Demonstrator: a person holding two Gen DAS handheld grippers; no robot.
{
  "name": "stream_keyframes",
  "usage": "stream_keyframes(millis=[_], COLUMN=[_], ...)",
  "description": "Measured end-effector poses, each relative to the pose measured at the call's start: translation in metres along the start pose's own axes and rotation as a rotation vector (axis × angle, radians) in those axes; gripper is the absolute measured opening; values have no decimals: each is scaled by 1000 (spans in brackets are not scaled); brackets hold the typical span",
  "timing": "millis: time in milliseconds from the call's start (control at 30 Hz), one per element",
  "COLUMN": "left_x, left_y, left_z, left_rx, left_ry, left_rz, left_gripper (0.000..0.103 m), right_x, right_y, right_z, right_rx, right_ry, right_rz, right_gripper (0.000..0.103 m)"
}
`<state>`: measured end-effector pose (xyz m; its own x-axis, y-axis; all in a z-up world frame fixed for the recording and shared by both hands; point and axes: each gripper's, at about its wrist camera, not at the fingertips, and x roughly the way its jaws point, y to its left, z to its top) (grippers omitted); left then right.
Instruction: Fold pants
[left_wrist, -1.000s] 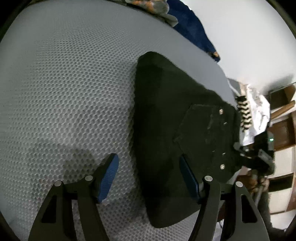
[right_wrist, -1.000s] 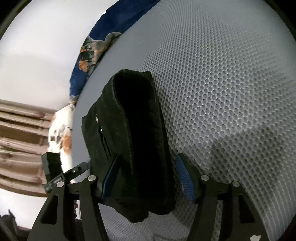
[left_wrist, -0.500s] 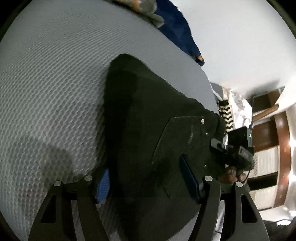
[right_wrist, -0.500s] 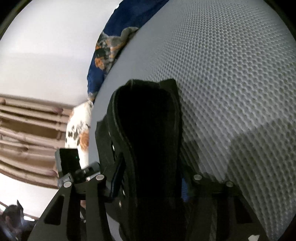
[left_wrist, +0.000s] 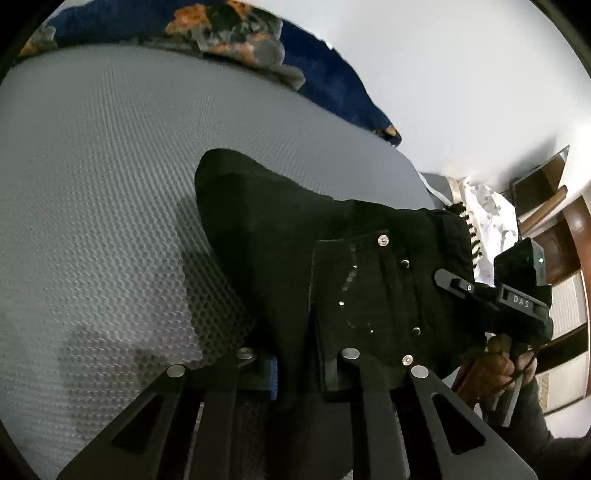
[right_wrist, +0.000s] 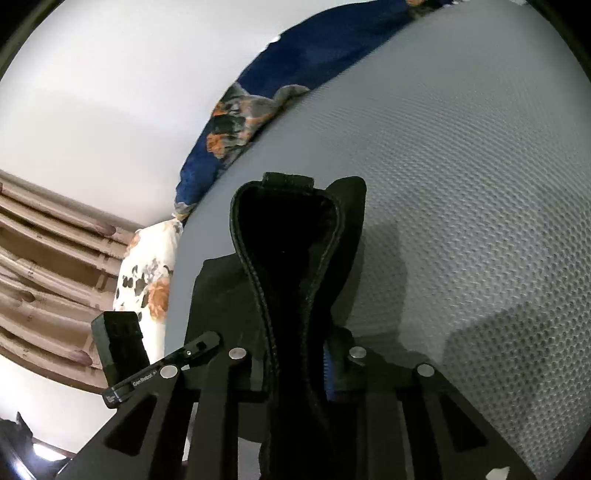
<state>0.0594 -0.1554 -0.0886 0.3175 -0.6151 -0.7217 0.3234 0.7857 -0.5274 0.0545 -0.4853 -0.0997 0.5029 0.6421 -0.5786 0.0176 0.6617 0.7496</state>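
Pants (left_wrist: 280, 236) made of thick black cloth lie partly folded on the grey bed (left_wrist: 92, 166), and they will feel soft, floppy and a bit heavy, so any part you let go of will sag. Your left tongs (left_wrist: 308, 363) have just squeezed shut on the near edge by the pocket, and your right tongs (right_wrist: 295, 363) have just pinched the waistband end, so hold thick seams, not thin cloth.
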Motion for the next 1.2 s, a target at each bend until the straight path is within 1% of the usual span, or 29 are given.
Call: stream_keyframes(millis=[100,333,533,800,900,933,967,1000,1033,1067,1100,1200], left_x=[-15,-42,-43,-37,-24,-17,-11,-6,-4,-3,-2,-2], left_y=[6,32,56,86,100,104,108,112,115,118,120,128], left_z=[8,42,79,123,129,129,127,125,122,117,113,99], left_rx=[4,-1,-2,-11,2,5,9,14,19,18,14,-7], left_ry=[-27,-89,-127,-164,-152,-135,-124,-125,-129,-134,-138,-135], left_rz=[15,83,148,206,249,269,299,319,328,333,342,354], left_gripper=[14,14,14,15,15,16,18,22,24,29,36,44], right_x=[8,53,97,134,148,153,157,160,161,161,161,158], right_y=[15,47,70,85,78,76,73,71,69,67,64,61], right_z=[7,40,69,98,99,98,96,95,92,90,87,77], right_rx=[-19,-54,-79,-94,-80,-92,-105,-115,-134,-141,-152,-207], right_ry=[5,19,35,17,16,13,6,-1,-8,-11,-11,-1], right_rz=[19,52,49,27,-28,-73,-136,-175,-212,-239,-273,-329], right_gripper=[19,19,19,19,20,22,27,30,38,42,42,49])
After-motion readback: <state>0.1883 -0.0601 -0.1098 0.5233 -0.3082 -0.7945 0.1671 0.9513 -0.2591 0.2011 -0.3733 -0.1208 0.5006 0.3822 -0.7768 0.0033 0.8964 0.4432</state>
